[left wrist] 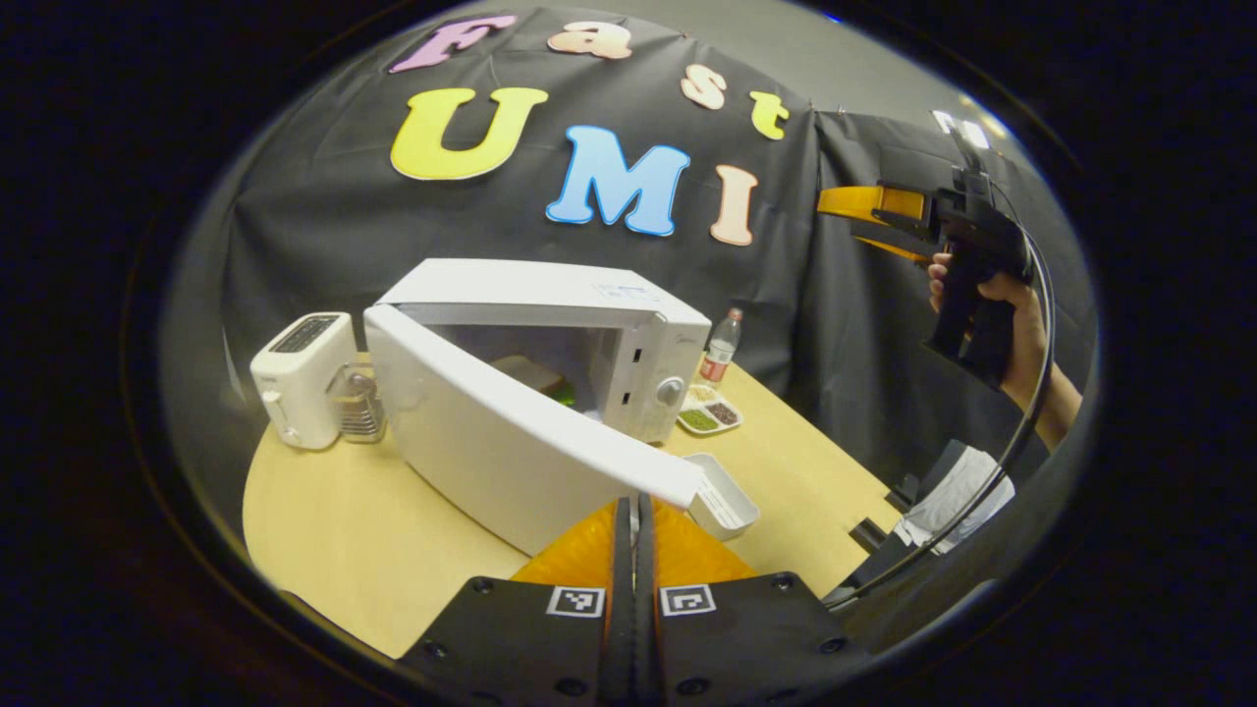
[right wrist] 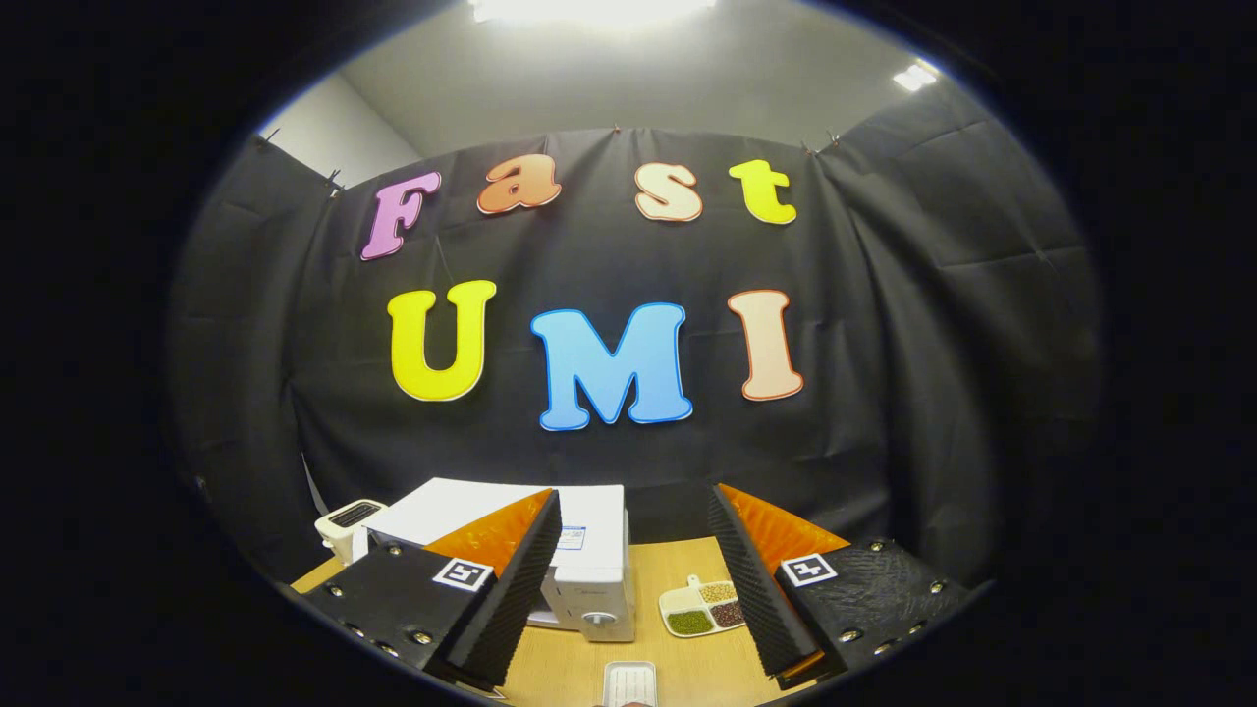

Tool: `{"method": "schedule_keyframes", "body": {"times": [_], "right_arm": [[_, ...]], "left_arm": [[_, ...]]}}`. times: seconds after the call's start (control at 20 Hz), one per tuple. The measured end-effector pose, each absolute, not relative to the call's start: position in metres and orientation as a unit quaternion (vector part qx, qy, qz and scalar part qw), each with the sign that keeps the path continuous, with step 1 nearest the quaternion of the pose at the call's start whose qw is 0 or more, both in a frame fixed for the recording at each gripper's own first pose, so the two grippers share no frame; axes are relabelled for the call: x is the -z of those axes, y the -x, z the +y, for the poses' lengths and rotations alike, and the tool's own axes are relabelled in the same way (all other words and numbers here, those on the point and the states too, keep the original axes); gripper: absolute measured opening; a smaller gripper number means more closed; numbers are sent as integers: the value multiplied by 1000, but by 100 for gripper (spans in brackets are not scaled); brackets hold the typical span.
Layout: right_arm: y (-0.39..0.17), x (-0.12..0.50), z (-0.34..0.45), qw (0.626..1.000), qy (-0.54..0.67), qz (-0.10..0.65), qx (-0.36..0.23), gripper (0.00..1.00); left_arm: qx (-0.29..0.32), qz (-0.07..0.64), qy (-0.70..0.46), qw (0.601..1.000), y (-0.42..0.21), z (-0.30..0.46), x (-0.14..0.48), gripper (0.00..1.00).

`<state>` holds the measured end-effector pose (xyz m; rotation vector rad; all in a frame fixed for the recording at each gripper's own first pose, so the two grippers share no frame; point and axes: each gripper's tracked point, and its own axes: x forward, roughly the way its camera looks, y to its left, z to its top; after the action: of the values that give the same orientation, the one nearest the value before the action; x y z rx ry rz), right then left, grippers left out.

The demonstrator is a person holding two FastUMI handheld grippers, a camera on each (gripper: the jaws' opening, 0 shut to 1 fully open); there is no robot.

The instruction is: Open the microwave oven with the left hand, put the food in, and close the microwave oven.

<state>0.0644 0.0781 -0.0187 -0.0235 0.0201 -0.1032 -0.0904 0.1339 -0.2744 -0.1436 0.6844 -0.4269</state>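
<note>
The white microwave [left wrist: 589, 324] stands on the wooden table [left wrist: 344, 520] with its door [left wrist: 491, 442] swung wide toward me. Inside lies the food, a slice of bread on something green [left wrist: 530, 376]. My left gripper [left wrist: 634, 506] is shut, its thin fingertips right below the door's free edge; I cannot tell whether they touch it. A hand holds my right gripper [left wrist: 879, 221] high at the right, well away from the oven. In the right gripper view, that gripper [right wrist: 633, 550] is open with nothing between its fingers, and the microwave [right wrist: 589, 579] sits below it.
A white toaster [left wrist: 300, 393] and a glass jar [left wrist: 358, 405] stand left of the microwave. A bottle [left wrist: 722, 346] and a divided dish of beans [left wrist: 709, 412] sit at its right. A white rectangular container [left wrist: 722, 501] lies near the door's edge.
</note>
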Motion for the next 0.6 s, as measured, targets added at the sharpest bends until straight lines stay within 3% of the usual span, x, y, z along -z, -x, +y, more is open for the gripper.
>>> {"method": "schedule_keyframes", "body": {"times": [0.6], "right_arm": [[-54,10,28,997,-10,4,72,91]], "left_arm": [[230,331,59,913,37,89,284,7]]}}
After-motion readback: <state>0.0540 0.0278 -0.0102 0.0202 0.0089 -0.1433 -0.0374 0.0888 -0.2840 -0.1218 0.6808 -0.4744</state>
